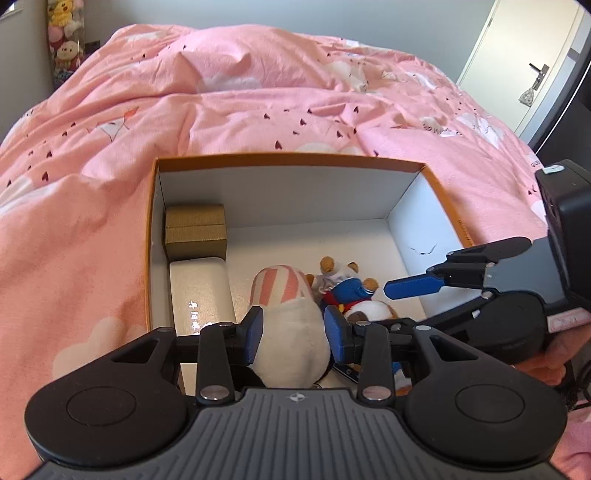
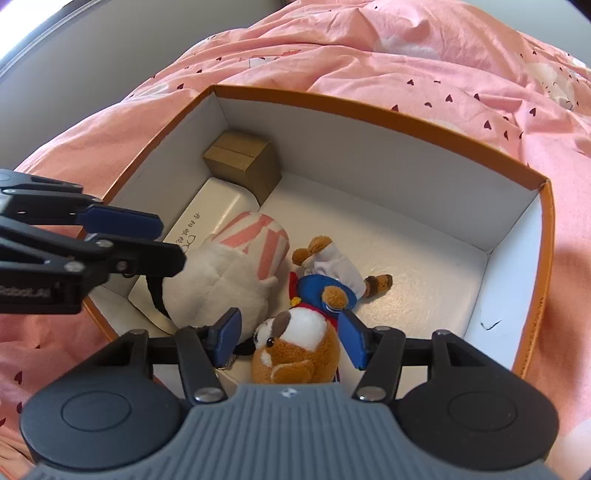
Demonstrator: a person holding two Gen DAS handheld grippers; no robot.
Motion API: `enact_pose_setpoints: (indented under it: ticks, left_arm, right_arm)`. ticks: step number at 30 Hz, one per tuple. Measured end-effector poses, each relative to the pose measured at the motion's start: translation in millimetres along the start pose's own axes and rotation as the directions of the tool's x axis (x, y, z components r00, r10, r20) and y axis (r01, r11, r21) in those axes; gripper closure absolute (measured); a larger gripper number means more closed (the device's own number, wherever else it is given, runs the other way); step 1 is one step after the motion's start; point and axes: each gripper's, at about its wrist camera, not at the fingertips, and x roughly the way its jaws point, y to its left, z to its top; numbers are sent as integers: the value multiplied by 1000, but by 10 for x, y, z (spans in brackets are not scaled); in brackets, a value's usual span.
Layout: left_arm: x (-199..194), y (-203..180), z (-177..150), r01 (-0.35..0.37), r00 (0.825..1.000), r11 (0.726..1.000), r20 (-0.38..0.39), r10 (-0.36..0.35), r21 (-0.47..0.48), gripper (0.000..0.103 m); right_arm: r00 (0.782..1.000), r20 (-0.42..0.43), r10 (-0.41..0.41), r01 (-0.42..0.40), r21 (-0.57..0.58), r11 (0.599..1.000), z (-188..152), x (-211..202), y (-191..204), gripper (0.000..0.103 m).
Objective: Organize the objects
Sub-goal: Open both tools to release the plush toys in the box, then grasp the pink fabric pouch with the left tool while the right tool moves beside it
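An orange-rimmed white box [image 1: 288, 158] [image 2: 369, 107] sits on a pink duvet. Inside lie a gold carton [image 1: 195, 230] [image 2: 243, 158], a white case [image 1: 201, 291] [image 2: 218, 206], a white plush with a pink-striped cap [image 1: 291, 332] [image 2: 229, 269] and a brown dog plush in blue clothes [image 1: 354, 295] [image 2: 295, 339]. My left gripper [image 1: 295, 330] [image 2: 170, 242] is open and hangs over the white plush, which shows between its blue pads. My right gripper [image 2: 290, 338] [image 1: 413, 277] is open, its pads standing either side of the dog's head without pressing it.
The pink duvet [image 1: 258, 110] surrounds the box on all sides. Plush toys [image 1: 64, 33] are stacked against the wall at far left. A white door with a handle [image 1: 535, 70] stands at far right. The box floor's far right part [image 2: 424, 266] is bare.
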Motion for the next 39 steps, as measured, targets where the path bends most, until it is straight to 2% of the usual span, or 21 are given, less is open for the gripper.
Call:
enact_pose_setpoints:
  ticks: [7, 11, 15, 17, 20, 23, 25, 30, 32, 39]
  left_arm:
    - [-374, -168, -225, 34, 999, 997, 28, -36, 68, 58]
    - [-480, -249, -443, 12, 1000, 994, 15, -13, 110, 57]
    - [-492, -244, -617, -4, 1000, 998, 16, 3, 66, 53]
    - [-483, -215, -683, 7, 1000, 1000, 23, -8, 20, 44]
    - [-433, -202, -770, 23, 1000, 1000, 9, -23, -14, 41]
    - [-375, -237, -822, -26, 1000, 1000, 3, 26, 11, 40]
    - [-362, -263, -849, -27, 1000, 999, -2, 27, 31, 40]
    - [-337, -338, -929, 38, 998, 999, -46, -37, 20, 39]
    - [-332, -367, -960, 71, 996, 997, -58, -71, 11, 39]
    - [-273, -539, -1004, 194, 977, 981, -96, -192, 13, 39]
  right_arm:
    - [995, 104, 10, -17, 60, 998, -132, -493, 42, 44]
    - [988, 155, 7, -23, 103, 994, -325, -779, 125, 53]
    - [982, 190, -18, -12, 154, 988, -564, -986, 192, 54]
    - [980, 195, -33, -3, 184, 983, -684, -1061, 212, 54]
    - [982, 183, -40, -2, 223, 975, -878, -1126, 240, 54]
    - [991, 129, -49, 15, 253, 967, -1058, -1056, 250, 53]
    - [995, 96, -39, 10, 288, 958, -1154, -969, 214, 53]
    - [999, 52, -10, -9, 361, 932, -1269, -766, 134, 53]
    - [999, 43, 11, -27, 382, 924, -1298, -721, 121, 59]
    - [991, 77, 113, -134, 384, 913, -1312, -783, 180, 63]
